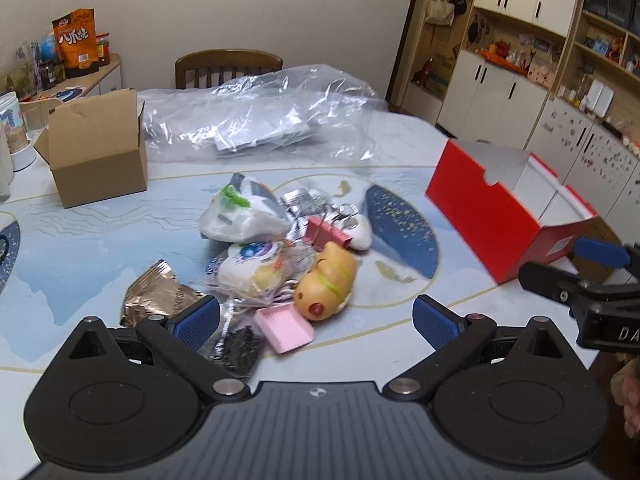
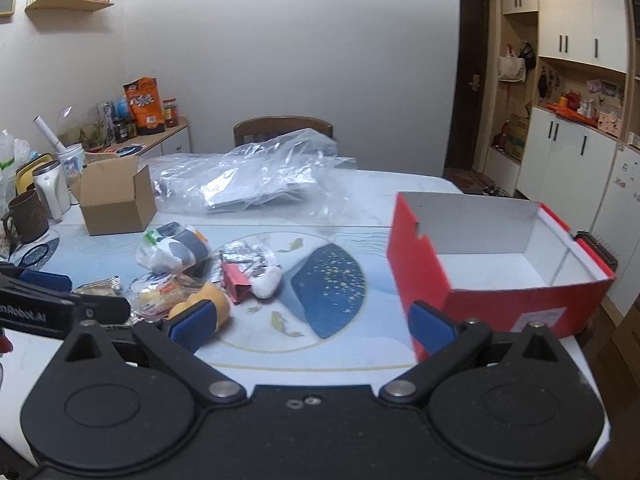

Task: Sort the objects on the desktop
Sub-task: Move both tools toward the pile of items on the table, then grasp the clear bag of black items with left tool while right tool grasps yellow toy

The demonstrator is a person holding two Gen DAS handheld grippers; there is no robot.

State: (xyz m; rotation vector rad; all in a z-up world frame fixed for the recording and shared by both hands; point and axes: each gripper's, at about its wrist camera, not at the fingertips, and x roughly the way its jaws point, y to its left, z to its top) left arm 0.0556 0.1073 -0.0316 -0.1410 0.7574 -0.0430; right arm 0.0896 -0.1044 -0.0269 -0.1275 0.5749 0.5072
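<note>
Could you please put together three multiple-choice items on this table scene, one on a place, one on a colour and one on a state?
1. Where does the red box stand relative to the pile of small objects?
A. To its right
B. To its left
C. On top of it

2. What colour is the small dustpan at the near edge of the pile?
A. Green
B. Pink
C. Black

3. How is the left gripper?
A. Shut on the dustpan
B. Shut on nothing
C. Open, holding nothing

Answers: 1 A, the box sits at the right side of the table in both views. 2 B, its ribbed plastic is pink. 3 C, its blue pads stand wide apart above the pile.
</note>
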